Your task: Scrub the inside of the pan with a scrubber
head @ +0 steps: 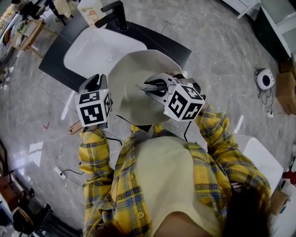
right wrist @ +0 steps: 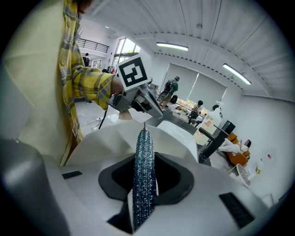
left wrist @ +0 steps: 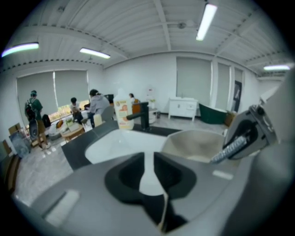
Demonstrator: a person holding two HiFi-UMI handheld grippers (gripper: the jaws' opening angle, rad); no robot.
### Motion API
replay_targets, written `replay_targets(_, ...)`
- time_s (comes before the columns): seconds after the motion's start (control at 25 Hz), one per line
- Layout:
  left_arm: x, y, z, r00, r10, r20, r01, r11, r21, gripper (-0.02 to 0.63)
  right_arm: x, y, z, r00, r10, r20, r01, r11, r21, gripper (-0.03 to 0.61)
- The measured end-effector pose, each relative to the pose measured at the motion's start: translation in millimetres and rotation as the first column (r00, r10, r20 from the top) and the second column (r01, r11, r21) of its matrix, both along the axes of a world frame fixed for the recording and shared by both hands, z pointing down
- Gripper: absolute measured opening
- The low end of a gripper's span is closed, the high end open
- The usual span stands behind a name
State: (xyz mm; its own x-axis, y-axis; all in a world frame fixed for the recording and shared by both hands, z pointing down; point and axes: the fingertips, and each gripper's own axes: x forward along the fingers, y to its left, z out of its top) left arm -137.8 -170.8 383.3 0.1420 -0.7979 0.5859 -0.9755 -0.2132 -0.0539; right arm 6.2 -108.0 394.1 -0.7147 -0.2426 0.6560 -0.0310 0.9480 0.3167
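Observation:
A cream pan (head: 132, 95) hangs tilted above the white sink (head: 92, 51), its inside turned toward me. My left gripper (head: 95, 84) is shut on the pan's pale handle (left wrist: 146, 177), and the handle's wooden end (head: 75, 127) sticks out behind it. My right gripper (head: 160, 88) is shut on a silvery-blue mesh scrubber (head: 151, 87), whose tip is over the pan's inside. In the right gripper view the scrubber (right wrist: 144, 170) stands upright between the jaws, in front of the pan (right wrist: 106, 143) and the left gripper (right wrist: 138, 99). The left gripper view shows the pan's bowl (left wrist: 198, 143) and the scrubber (left wrist: 230, 148).
The sink sits in a dark counter (head: 58, 62) with a black faucet (head: 115, 14) and a soap bottle (head: 90, 11) behind it. Cables (head: 69, 173) lie on the marble floor. A round white device (head: 265, 78) and a box (head: 286, 90) are at the right. People sit far off (left wrist: 94, 103).

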Motion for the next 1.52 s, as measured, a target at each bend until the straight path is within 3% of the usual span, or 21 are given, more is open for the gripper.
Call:
replay_targets(0.36,18,28,-46,0.994,0.036,-0.105,-0.016,0.982,0.186,0.037,4,-10,-25,0.985,0.112,0.129,-0.114,0.993,0.010,0.083)
replay_targets(0.68,26,47,-59,0.981,0.041,-0.189,0.005,0.971,0.237,0.015,8,-15,-54,0.930,0.222,0.294,-0.206,0.975,-0.085,0.083)
replay_targets(0.88,25,53,-51,0.968,0.022,-0.249,0.034,0.975,0.218,0.014,16,-26,-61,0.863,0.358,0.358,-0.307,0.932,-0.191,0.083)
replay_targets(1.12,29,61,-45,0.956,0.011,-0.292,0.047,0.981,0.190,0.014,27,-35,-59,0.746,0.526,0.409,-0.370,0.837,-0.402,0.083)
replay_targets(1.52,27,68,-38,0.951,-0.009,-0.310,0.063,0.984,0.165,0.013,31,-38,-49,0.714,0.584,0.386,-0.411,0.796,-0.443,0.083)
